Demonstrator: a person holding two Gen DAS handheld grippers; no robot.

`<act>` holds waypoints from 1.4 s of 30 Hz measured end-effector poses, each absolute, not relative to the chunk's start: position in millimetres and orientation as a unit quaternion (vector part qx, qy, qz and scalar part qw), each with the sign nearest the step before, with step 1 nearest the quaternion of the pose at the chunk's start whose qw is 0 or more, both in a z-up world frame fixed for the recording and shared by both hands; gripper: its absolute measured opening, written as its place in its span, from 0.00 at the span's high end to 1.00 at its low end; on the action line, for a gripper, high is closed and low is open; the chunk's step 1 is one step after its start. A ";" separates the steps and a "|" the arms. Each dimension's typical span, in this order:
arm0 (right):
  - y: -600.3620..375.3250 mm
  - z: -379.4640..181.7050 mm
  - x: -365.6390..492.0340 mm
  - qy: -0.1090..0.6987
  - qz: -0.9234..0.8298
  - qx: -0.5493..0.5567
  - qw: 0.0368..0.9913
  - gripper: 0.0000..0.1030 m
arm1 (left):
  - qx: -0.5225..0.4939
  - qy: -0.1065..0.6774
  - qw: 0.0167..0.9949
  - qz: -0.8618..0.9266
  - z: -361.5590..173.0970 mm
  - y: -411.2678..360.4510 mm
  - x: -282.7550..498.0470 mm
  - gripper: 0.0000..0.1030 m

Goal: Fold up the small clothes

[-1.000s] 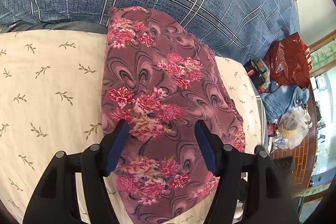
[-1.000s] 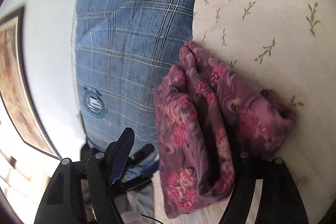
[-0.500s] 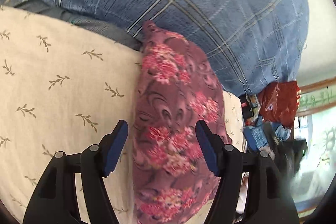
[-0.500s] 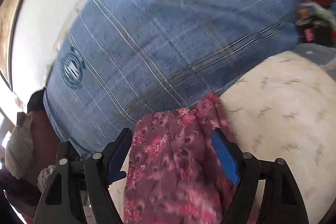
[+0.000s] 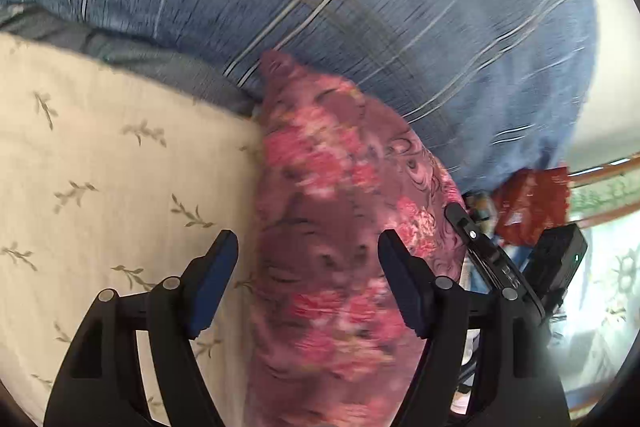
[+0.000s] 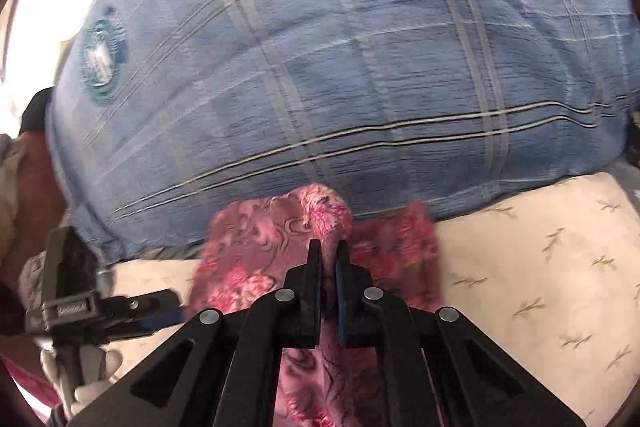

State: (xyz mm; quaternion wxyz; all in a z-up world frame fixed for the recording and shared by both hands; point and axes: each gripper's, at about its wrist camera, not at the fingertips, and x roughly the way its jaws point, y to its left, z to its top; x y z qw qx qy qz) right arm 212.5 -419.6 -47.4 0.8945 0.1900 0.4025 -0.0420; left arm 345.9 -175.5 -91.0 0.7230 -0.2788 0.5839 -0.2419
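My right hand-held gripper is clamped on a raised fold of the floral garment; my left hand-held gripper hangs spread apart over it. The garment lies on the leaf-print sheet, touching the blue plaid pillow beyond.
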 end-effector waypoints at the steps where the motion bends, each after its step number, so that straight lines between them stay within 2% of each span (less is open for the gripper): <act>1: -419.8 -59.3 216.6 0.425 -0.060 0.173 0.887 0.96 | -0.266 0.596 0.721 -0.235 -98.4 -181.4 345.6 0.30; 3: -422.8 -79.1 220.2 0.456 -0.074 0.171 0.870 0.96 | -0.244 0.588 0.734 -0.238 -92.2 -183.7 339.8 0.30; 5: -427.9 -67.8 204.9 0.421 -0.055 0.208 0.881 0.95 | -0.236 0.586 0.733 -0.253 -82.3 -179.6 330.8 0.30; 6: -432.6 -60.7 193.7 0.404 -0.035 0.233 0.884 0.89 | -0.234 0.585 0.732 -0.259 -77.9 -175.0 324.7 0.30; 7: -437.3 -56.5 183.3 0.397 -0.024 0.255 0.881 0.88 | -0.233 0.582 0.734 -0.261 -72.5 -168.7 316.4 0.30; 10: -446.4 -58.7 146.6 0.392 0.014 0.314 0.865 0.77 | -0.239 0.568 0.738 -0.275 -60.9 -155.6 289.1 0.28; 12: -444.5 -68.7 128.0 0.399 0.024 0.329 0.856 0.63 | -0.240 0.560 0.744 -0.274 -61.6 -147.9 263.6 0.26; 13: -442.7 -73.2 127.7 0.405 0.030 0.333 0.851 0.61 | -0.237 0.562 0.745 -0.271 -63.0 -148.3 256.6 0.25; 14: -435.2 -82.7 122.8 0.419 0.031 0.328 0.846 0.62 | -0.229 0.568 0.743 -0.269 -66.4 -152.3 246.4 0.25; 15: -433.3 -82.9 126.1 0.422 0.024 0.314 0.850 0.75 | -0.222 0.573 0.741 -0.270 -66.1 -159.3 244.1 0.25; 17: -419.9 -67.5 118.2 0.406 0.015 0.258 0.876 0.93 | -0.189 0.578 0.745 -0.275 -60.7 -179.4 231.5 0.25; 21: -417.9 -33.6 116.5 0.353 -0.013 0.224 0.908 0.95 | -0.163 0.568 0.759 -0.274 -51.3 -191.7 222.5 0.24; 25: -432.7 -77.7 145.1 0.452 -0.116 0.152 0.871 1.00 | -0.148 0.595 0.750 -0.246 -64.2 -199.0 222.5 0.24; 27: -448.7 -82.8 126.0 0.438 -0.093 0.215 0.868 0.98 | -0.142 0.589 0.756 -0.248 -59.7 -197.7 218.6 0.24; 28: -455.7 -79.7 112.4 0.415 -0.068 0.256 0.870 0.94 | -0.142 0.589 0.755 -0.251 -58.2 -194.5 216.7 0.24; 31: -464.3 -70.3 75.0 0.363 0.000 0.340 0.868 0.89 | -0.159 0.590 0.752 -0.249 -57.7 -188.5 210.7 0.24; 32: -463.9 -68.8 65.8 0.352 0.015 0.354 0.866 0.81 | -0.168 0.591 0.749 -0.247 -59.1 -186.1 209.4 0.24; 33: -462.2 -68.9 58.1 0.345 0.030 0.365 0.864 0.66 | -0.170 0.593 0.748 -0.245 -63.2 -187.0 208.4 0.24; 35: -453.4 -74.6 50.6 0.348 0.047 0.367 0.861 0.53 | -0.169 0.596 0.748 -0.239 -65.6 -185.9 205.8 0.24; 37: -433.6 -85.3 51.6 0.381 0.041 0.318 0.867 0.54 | -0.174 0.596 0.747 -0.238 -63.5 -186.1 203.2 0.24; 38: -420.1 -88.3 54.9 0.401 0.018 0.265 0.877 0.68 | -0.181 0.596 0.745 -0.238 -61.9 -175.7 198.4 0.24; 39: -411.5 -86.4 57.0 0.410 0.010 0.225 0.884 0.90 | -0.188 0.595 0.744 -0.238 -60.3 -175.2 198.1 0.24; 42: -408.5 -63.6 47.3 0.374 0.010 0.204 0.904 0.94 | -0.209 0.586 0.747 -0.233 -55.7 -164.6 196.8 0.24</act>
